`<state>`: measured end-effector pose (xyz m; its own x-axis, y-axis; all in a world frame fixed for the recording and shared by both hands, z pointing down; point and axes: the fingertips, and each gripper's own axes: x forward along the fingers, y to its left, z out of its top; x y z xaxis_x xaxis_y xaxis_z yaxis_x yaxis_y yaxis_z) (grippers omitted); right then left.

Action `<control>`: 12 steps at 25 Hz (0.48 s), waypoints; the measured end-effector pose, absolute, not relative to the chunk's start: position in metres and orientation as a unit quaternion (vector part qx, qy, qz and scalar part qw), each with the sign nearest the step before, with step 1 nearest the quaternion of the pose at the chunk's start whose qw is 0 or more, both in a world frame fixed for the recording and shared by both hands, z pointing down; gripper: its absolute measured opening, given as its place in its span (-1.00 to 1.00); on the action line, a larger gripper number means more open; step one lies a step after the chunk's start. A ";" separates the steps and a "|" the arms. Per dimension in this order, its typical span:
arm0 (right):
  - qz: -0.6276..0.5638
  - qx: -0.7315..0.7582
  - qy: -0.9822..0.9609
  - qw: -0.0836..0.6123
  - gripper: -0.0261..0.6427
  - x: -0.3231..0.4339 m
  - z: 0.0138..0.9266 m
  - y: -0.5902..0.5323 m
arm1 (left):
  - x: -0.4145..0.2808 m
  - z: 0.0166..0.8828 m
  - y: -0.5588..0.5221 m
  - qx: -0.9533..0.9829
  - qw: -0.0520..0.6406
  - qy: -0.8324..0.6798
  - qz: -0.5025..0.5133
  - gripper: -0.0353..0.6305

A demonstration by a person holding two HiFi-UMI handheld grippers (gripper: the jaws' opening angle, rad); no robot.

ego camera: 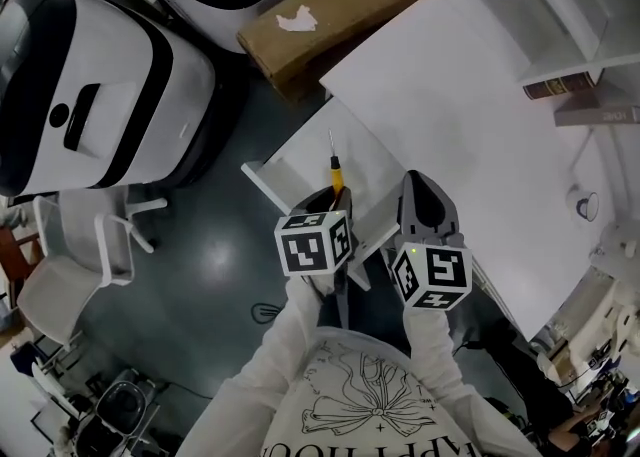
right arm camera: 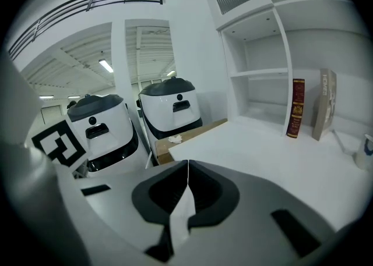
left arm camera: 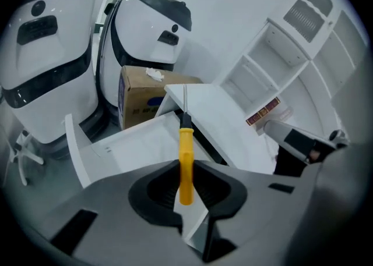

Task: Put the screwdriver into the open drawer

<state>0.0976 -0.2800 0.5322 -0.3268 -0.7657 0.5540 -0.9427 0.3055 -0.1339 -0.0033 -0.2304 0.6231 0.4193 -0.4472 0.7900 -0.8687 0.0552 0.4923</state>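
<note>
My left gripper (left arm camera: 185, 169) is shut on the yellow handle of a screwdriver (left arm camera: 185, 157). Its black collar and thin metal shaft stick out past the jaws. In the head view the screwdriver (ego camera: 336, 173) points away from me, over the open white drawer (ego camera: 315, 160) that juts from under the white desk (ego camera: 450, 115). From the left gripper view the drawer (left arm camera: 125, 145) lies just below and beyond the tip. My right gripper (ego camera: 425, 207) hangs to the right of the left gripper (ego camera: 335, 203), over the desk's front edge. Its jaws meet in the right gripper view (right arm camera: 187, 169) with nothing between them.
A brown cardboard box (ego camera: 335, 20) lies on the floor beyond the drawer. Two large white and black machines (ego camera: 90, 95) stand to the left. White shelves (ego camera: 560, 15) with books (ego camera: 560, 87) rise at the desk's far right. White chairs (ego camera: 75, 255) sit at lower left.
</note>
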 end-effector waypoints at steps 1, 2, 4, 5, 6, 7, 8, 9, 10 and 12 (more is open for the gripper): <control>0.225 0.544 -0.783 0.199 -0.91 0.098 0.534 -0.282 | -0.001 0.629 -0.232 0.652 0.533 -0.500 0.202 -0.70; 0.226 0.544 -0.783 0.200 -0.91 0.099 0.537 -0.284 | 0.001 0.635 -0.233 0.646 0.539 -0.500 0.204 -0.70; 0.228 0.542 -0.783 0.201 -0.91 0.100 0.541 -0.289 | 0.003 0.648 -0.237 0.632 0.552 -0.504 0.204 -0.70; 0.230 0.542 -0.783 0.202 -0.91 0.100 0.543 -0.292 | 0.004 0.655 -0.238 0.624 0.559 -0.507 0.203 -0.70; 0.231 0.541 -0.783 0.203 -0.91 0.101 0.546 -0.294 | 0.006 0.662 -0.240 0.616 0.566 -0.510 0.202 -0.70; 0.233 0.541 -0.782 0.204 -0.91 0.101 0.548 -0.297 | 0.007 0.668 -0.241 0.609 0.573 -0.511 0.201 -0.70; 0.235 0.540 -0.782 0.204 -0.91 0.101 0.551 -0.299 | 0.009 0.675 -0.242 0.602 0.581 -0.510 0.200 -0.70; 0.237 0.540 -0.781 0.205 -0.91 0.101 0.554 -0.301 | 0.012 0.681 -0.242 0.595 0.590 -0.508 0.200 -0.70; 0.239 0.539 -0.781 0.206 -0.91 0.100 0.556 -0.303 | 0.013 0.687 -0.242 0.589 0.598 -0.505 0.200 -0.70; 0.242 0.537 -0.781 0.207 -0.91 0.100 0.562 -0.305 | 0.016 0.701 -0.243 0.579 0.609 -0.503 0.203 -0.70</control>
